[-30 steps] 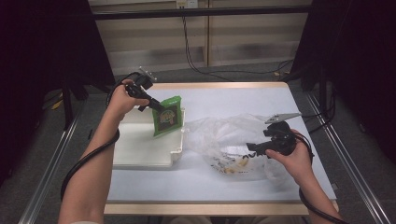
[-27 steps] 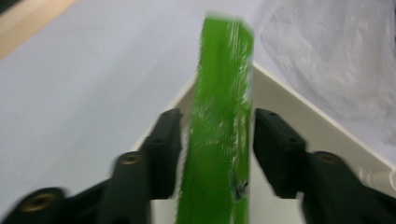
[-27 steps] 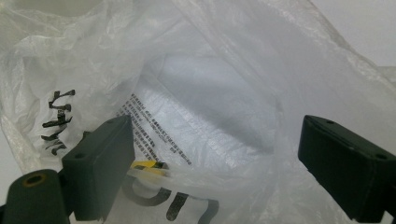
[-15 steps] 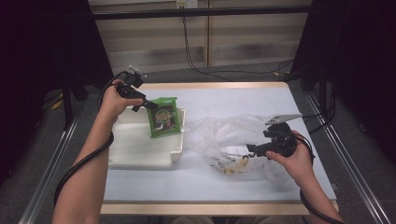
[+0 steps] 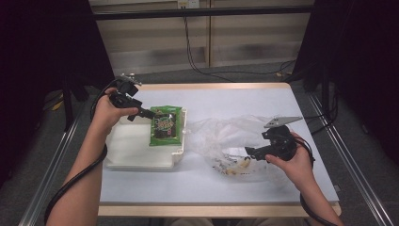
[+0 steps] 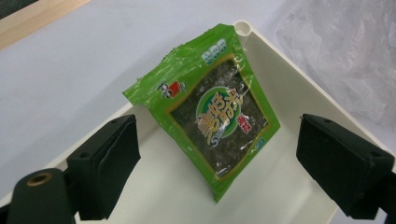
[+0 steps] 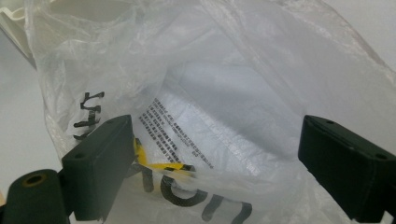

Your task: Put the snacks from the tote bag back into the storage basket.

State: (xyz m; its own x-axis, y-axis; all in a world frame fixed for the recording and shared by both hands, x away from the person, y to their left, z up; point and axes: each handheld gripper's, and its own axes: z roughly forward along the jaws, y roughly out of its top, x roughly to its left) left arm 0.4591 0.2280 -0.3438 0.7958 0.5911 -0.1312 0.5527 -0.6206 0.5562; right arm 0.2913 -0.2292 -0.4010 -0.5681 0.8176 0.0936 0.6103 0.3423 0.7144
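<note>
Left tool (image 5: 149,113): jaws just opened, spread wide, clear of green snack packet (image 6: 211,109), which leaned inside white tray (image 5: 141,155). Right tool (image 5: 249,151): jaws spread, facing clear plastic bag (image 7: 243,93) beside tray.

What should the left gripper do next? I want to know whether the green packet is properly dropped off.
Probably draw the left gripper back from the white tray and toward the plastic bag. Its jaws have just been opening and stand wide, with nothing pressed between them; the green snack packet leans against the tray's wall, free of the pads. The right gripper stands open at the bag.
</note>
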